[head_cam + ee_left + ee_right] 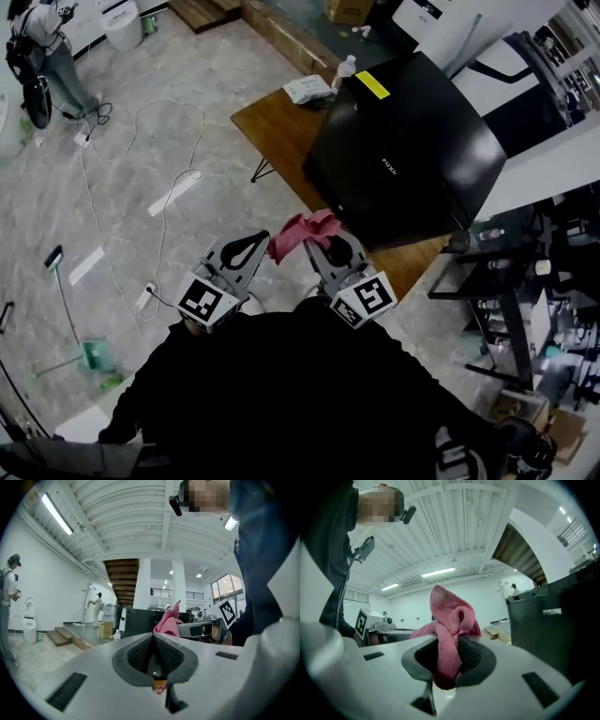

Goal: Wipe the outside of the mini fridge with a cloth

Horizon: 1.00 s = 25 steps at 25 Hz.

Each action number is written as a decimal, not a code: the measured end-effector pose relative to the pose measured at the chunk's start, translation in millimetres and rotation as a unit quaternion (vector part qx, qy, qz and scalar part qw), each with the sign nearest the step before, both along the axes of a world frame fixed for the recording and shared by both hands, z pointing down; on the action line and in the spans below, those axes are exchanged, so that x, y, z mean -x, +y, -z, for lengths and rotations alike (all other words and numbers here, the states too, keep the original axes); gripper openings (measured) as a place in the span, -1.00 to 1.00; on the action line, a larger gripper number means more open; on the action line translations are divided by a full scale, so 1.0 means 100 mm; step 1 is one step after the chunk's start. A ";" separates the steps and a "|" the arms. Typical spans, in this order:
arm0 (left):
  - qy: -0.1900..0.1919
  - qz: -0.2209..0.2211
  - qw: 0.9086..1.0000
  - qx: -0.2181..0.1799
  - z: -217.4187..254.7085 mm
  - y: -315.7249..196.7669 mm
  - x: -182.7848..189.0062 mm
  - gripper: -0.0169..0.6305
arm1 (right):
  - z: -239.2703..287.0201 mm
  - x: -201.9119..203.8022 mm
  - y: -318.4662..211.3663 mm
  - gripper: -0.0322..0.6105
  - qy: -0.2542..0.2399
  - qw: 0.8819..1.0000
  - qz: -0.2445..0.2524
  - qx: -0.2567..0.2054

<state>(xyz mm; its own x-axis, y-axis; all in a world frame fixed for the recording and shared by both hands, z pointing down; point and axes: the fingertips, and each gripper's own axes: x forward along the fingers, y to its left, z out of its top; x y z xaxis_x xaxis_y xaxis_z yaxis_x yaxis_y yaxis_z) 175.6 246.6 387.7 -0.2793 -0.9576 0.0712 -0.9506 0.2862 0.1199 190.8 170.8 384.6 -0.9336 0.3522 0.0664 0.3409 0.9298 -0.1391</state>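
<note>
— Where is the cloth (449, 620) sitting?
— The right gripper (446, 660) is pinching its bunched middle, near the black mini fridge (412, 155) standing on the table (274, 124). It is looking soft and light (loose ends flopping).
— And the left gripper (153, 654)?
— Its jaws are pressing together, carrying nothing.

your right gripper (447, 656): jaws clamped on pink cloth (451, 616) | cloth bunched, standing up above jaws, end hanging below them | black mini fridge (555, 630) at right, just beside the cloth
</note>
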 end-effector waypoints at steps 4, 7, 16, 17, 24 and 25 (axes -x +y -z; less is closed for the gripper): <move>-0.022 0.041 0.999 -0.014 0.10 0.45 0.28 -0.93 | 0.02 0.29 0.51 -0.67 0.003 0.999 0.052 -0.008; -0.016 0.075 0.997 -0.020 0.11 0.77 0.42 -0.93 | -0.01 0.46 0.84 -0.67 0.012 0.996 0.091 -0.006; -0.029 0.122 0.992 0.009 -0.11 1.17 1.39 -0.93 | -0.20 1.51 1.18 -0.67 -0.009 0.993 0.119 0.000; -0.030 0.124 0.992 0.015 -0.11 1.16 1.54 -0.93 | -0.21 1.67 1.16 -0.67 -0.012 0.993 0.120 0.001; -0.030 0.133 0.990 0.035 0.05 0.87 2.64 -0.93 | 0.00 2.78 0.88 -0.66 -0.039 0.992 0.121 -0.007; -0.034 0.129 0.990 0.037 0.08 0.82 2.82 -0.93 | 0.03 2.95 0.83 -0.66 -0.039 0.992 0.117 -0.007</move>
<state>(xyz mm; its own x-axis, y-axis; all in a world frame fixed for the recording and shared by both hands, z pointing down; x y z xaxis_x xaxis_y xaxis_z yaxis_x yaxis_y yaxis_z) -106.6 328.4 380.0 -0.5205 -0.8465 0.1120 -0.8499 0.5263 0.0283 -104.7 254.2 381.7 -0.8286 0.5599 0.0039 0.5572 0.8253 -0.0920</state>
